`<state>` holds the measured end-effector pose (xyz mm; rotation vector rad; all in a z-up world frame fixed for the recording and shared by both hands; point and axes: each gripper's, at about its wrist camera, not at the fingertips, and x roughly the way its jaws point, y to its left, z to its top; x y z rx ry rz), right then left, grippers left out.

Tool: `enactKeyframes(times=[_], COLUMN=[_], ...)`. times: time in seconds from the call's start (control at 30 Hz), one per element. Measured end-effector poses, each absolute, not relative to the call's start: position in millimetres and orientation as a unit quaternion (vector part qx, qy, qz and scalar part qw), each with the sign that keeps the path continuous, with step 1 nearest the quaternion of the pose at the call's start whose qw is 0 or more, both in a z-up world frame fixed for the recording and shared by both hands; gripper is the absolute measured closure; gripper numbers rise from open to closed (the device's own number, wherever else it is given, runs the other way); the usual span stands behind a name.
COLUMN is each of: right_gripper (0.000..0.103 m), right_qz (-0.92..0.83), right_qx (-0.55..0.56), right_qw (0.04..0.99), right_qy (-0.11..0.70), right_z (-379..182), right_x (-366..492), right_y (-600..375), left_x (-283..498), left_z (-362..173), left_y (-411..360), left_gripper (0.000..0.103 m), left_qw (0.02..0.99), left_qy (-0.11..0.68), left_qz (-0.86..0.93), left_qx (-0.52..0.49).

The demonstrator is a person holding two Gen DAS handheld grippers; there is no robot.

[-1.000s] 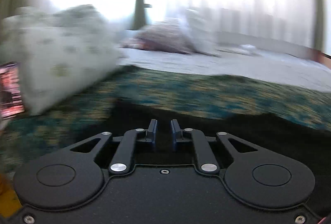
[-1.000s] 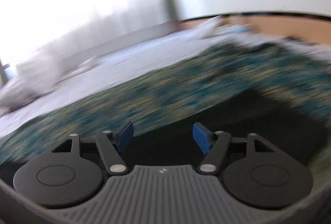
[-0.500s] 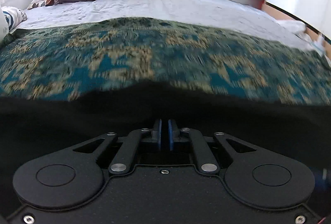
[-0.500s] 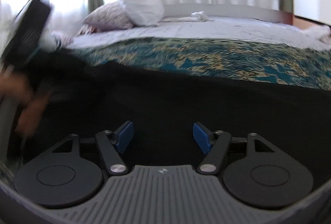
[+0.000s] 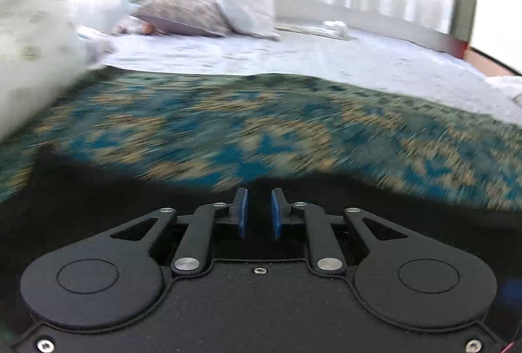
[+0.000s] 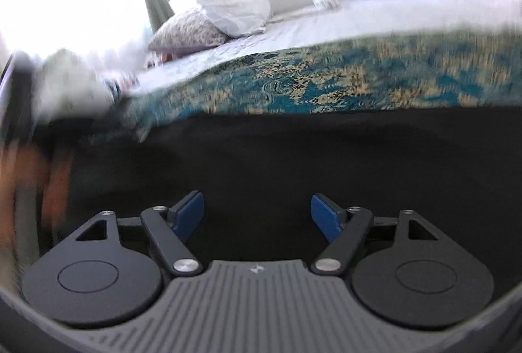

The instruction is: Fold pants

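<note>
The black pants (image 5: 81, 190) lie spread on a teal and gold patterned blanket (image 5: 261, 131) on the bed. In the left wrist view my left gripper (image 5: 259, 212) sits low over the pants' far edge, its blue pads a small gap apart with nothing clearly between them. In the right wrist view the pants (image 6: 293, 157) fill the middle of the frame. My right gripper (image 6: 257, 216) hovers over them, wide open and empty. Both views are blurred by motion.
Pillows (image 5: 228, 7) lie at the head of the bed on a pale sheet (image 5: 293, 56). A light patterned pillow (image 5: 36, 49) is close at the left. Bright curtained windows are behind. The other hand and gripper (image 6: 29, 176) blur at the left of the right wrist view.
My left gripper's pads, pressed together half a second ago, have parted a little. Both cameras have swung, the left one back toward the left pillow. The right gripper stays wide open.
</note>
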<state>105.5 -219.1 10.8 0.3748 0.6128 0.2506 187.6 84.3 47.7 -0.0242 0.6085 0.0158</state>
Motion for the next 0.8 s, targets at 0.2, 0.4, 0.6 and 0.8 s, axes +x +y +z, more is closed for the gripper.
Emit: enactKeyframes(times=[0.2,0.4,0.6,0.8], right_gripper=[0.019,0.020,0.030,0.056], right_qz=[0.184,0.216,0.214,0.172], right_qx=[0.317,0.325,0.312,0.223], right_qw=[0.849,0.808,0.791,0.753], right_qy=[0.380,0.441,0.481,0.594], right_z=[35,45,47,28], right_x=[205,300,356,381], right_y=[-237,-200,-158,-109], left_x=[113,85,81,77], left_z=[16,3,-4,-3], left_y=[110,100,107,112], left_gripper=[0.085,0.085,0.085,0.085], left_qw=[0.944,0.947,0.954,0.958], left_qy=[0.324,0.290,0.274,0.270], left_qz=[0.048,0.053,0.043,0.038], left_qx=[0.034,0.130,0.114,0.086])
